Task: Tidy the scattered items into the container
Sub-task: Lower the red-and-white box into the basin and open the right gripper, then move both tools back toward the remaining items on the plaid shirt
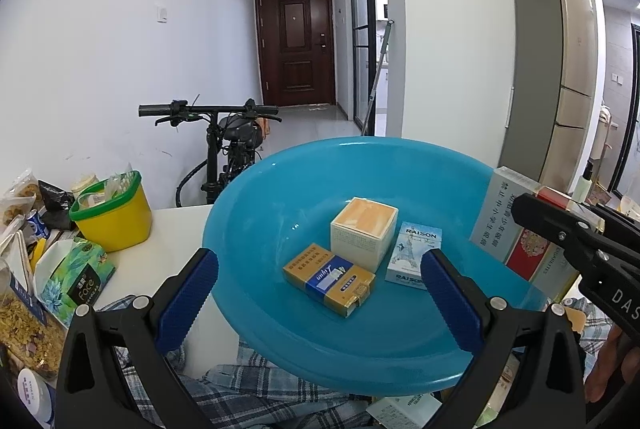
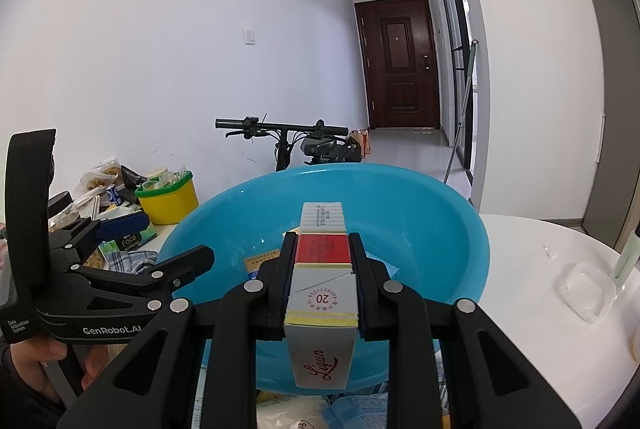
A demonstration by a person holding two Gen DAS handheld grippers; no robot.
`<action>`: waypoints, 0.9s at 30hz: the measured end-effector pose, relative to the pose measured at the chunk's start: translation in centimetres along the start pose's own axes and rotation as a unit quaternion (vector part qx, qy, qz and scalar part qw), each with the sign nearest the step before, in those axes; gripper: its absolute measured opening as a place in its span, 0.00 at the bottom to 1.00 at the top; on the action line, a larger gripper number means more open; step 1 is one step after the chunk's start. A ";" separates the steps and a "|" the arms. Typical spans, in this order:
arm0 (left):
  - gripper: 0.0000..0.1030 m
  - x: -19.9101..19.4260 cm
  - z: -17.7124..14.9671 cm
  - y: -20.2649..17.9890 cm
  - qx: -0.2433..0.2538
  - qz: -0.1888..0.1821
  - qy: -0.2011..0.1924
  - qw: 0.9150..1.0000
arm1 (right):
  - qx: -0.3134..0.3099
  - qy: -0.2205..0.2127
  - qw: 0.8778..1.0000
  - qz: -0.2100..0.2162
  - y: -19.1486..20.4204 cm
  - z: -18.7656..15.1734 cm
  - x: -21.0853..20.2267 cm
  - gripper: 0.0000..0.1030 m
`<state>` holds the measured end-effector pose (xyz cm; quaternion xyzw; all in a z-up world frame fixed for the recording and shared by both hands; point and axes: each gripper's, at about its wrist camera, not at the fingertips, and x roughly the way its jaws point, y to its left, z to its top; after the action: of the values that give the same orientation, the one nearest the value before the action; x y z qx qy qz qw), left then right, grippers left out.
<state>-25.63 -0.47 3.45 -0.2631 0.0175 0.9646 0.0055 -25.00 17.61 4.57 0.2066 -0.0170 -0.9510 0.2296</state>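
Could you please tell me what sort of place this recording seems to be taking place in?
Most likely a lived-in apartment: a wooden entrance door closes off a hallway, a bicycle is parked against the wall, and a tall refrigerator stands to the right.

Both wrist views over basin (image 1: 256, 197)

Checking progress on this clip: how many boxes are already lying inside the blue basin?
3: an orange-and-blue cigarette pack nearest the camera, a cream box with an orange top behind it, and a pale blue Raison pack to its right. The basin floor looks fully visible, so none seem hidden.
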 end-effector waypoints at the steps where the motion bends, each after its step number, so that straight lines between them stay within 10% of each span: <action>1: 1.00 0.0 0.0 0.0 0.000 0.001 0.001 1.000 | 0.003 0.001 1.000 0.002 0.0 0.0 0.0 0.21; 12: 1.00 -0.1 0.0 0.1 0.002 0.005 0.002 1.000 | 0.025 -0.003 1.000 0.011 -0.3 -0.1 0.4 0.25; 14: 1.00 -0.1 0.0 0.1 0.002 0.007 0.002 1.000 | 0.012 0.003 1.000 -0.015 0.0 -0.3 0.6 1.00; 27: 1.00 -0.4 0.0 0.2 0.003 0.007 0.001 1.000 | 0.022 0.017 0.999 -0.044 -0.4 -1.0 1.8 1.00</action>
<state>-25.28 -0.64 3.71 -0.2635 0.0218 0.9644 -0.0009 -26.19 17.24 2.91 0.2282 -0.0246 -0.9559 0.1831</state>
